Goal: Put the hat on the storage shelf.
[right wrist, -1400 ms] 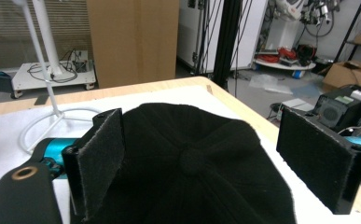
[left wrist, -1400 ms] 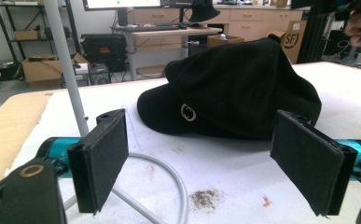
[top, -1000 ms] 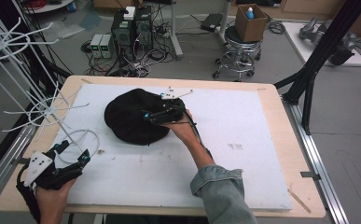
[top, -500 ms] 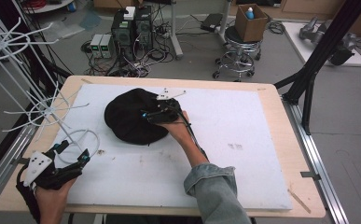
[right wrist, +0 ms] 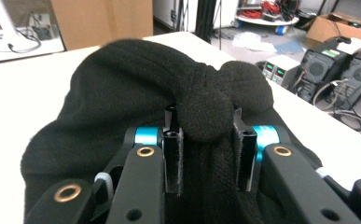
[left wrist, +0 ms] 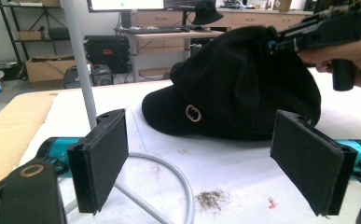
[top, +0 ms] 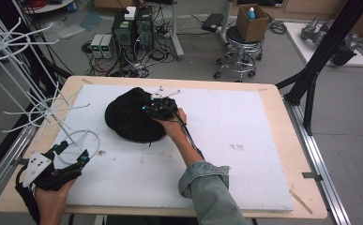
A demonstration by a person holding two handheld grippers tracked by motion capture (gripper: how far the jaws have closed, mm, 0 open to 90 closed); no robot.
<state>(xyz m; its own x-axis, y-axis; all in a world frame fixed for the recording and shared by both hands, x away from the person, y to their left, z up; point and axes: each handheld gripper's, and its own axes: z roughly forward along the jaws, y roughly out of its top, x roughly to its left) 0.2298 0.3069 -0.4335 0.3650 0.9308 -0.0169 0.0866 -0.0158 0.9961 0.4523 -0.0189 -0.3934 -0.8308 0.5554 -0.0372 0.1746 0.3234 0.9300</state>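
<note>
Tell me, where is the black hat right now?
In the high view the black hat lies on the white mat, left of the middle and toward the far edge, beside the white wire rack. The right tool pinches its top.

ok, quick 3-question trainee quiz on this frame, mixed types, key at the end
1. True or false: the right hand-held gripper has pinched a fold of the black cap.
2. Multiple choice: the left hand-held gripper is
A) open with nothing between its jaws
B) shut on the cap
C) shut on the white wire rack
3. Short answer: what small detail shows on the cap's side in the left gripper view?

Key:
1. True. Its jaws have just been closing and now clamp a bunched fold of fabric.
2. A.
3. A round gold-coloured emblem.
</note>
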